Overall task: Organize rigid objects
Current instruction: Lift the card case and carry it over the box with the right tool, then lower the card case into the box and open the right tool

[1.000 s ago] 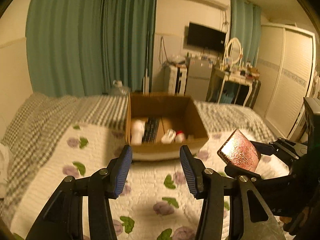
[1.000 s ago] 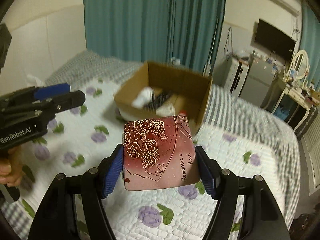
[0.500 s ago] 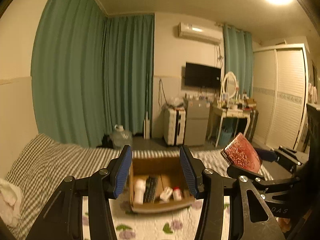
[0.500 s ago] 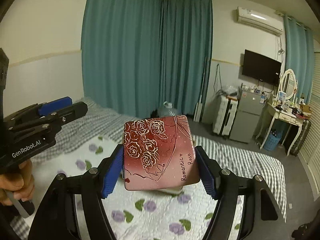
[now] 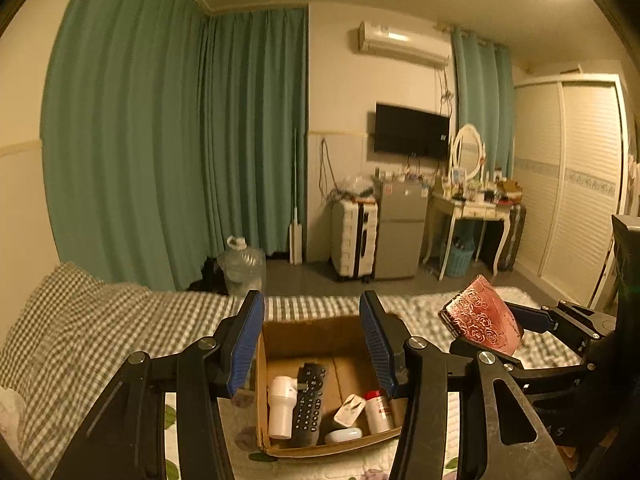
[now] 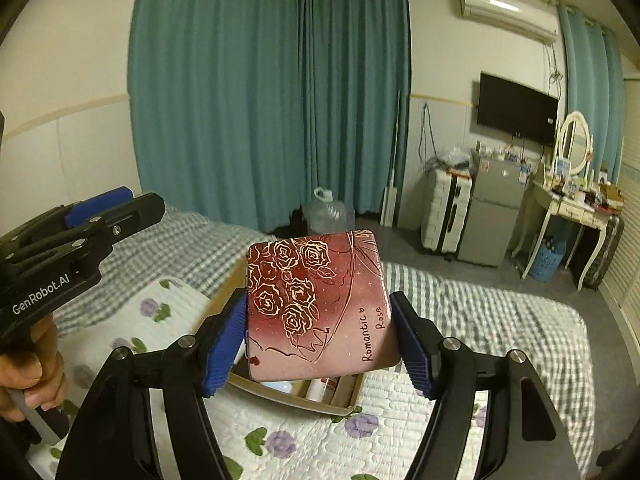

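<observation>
Rose case [image 6: 316, 304]: flat, square, red-to-pink, with gold rose line art and the words "Romantic Rose"; held in the air above the bed [image 6: 500, 320], in front of and over the cardboard box [image 5: 280, 344].
Right hand-held gripper [image 6: 320, 344]: clenched on the rose case, one blue pad on each side edge; face of the case tilted toward the camera.
Left hand-held gripper [image 5: 312, 344]: jaws apart, nothing between them; the box shows through the gap.
Box contents: black remote [image 5: 308, 404], white bottle [image 5: 280, 404], red-capped bottle [image 5: 376, 408], other small white items; free room looks limited.
Handling, judged: stiff shell, likely light; glossy face and rounded corners look slippery against the pads.
Hold point, judged: opposite side edges, near mid-length, as now; a grip near a corner could let it swing.
Fragility, judged: seam along the left edge suggests a hinged lid; set down, do not drop.
Risk: landing on the bottles and sitting crooked.
</observation>
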{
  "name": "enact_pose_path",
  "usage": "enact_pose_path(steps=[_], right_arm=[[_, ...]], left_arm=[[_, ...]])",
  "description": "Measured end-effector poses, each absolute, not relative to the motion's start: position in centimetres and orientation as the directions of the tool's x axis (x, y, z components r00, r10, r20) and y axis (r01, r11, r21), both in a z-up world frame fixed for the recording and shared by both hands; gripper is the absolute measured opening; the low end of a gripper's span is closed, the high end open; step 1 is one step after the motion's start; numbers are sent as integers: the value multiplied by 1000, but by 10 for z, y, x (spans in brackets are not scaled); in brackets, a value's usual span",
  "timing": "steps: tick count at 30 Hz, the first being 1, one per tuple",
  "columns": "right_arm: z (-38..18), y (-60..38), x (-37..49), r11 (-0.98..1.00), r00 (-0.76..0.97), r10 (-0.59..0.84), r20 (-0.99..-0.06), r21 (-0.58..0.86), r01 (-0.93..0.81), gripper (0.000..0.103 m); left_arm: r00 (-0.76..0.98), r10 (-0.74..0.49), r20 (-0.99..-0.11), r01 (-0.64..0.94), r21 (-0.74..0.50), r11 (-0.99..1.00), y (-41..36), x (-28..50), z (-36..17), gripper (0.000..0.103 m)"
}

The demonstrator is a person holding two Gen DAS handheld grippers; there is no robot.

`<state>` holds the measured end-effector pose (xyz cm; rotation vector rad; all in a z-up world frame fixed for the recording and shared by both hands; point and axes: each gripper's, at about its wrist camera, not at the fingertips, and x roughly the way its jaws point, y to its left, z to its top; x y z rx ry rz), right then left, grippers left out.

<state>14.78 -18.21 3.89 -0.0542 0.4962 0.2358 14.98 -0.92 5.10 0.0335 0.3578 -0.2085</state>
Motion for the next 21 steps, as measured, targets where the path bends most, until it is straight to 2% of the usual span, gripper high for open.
enact_pose_path(steps=[10, 21], right_arm=[[-53, -172, 227, 965, 759, 225, -611, 28, -262, 69], [-116, -156, 267, 960, 692, 204, -692, 1, -281, 69]], left_arm=[[841, -166, -514, 184, -16, 983, -14, 220, -37, 51], [782, -159, -602, 183, -23, 983, -16, 244, -78, 51]])
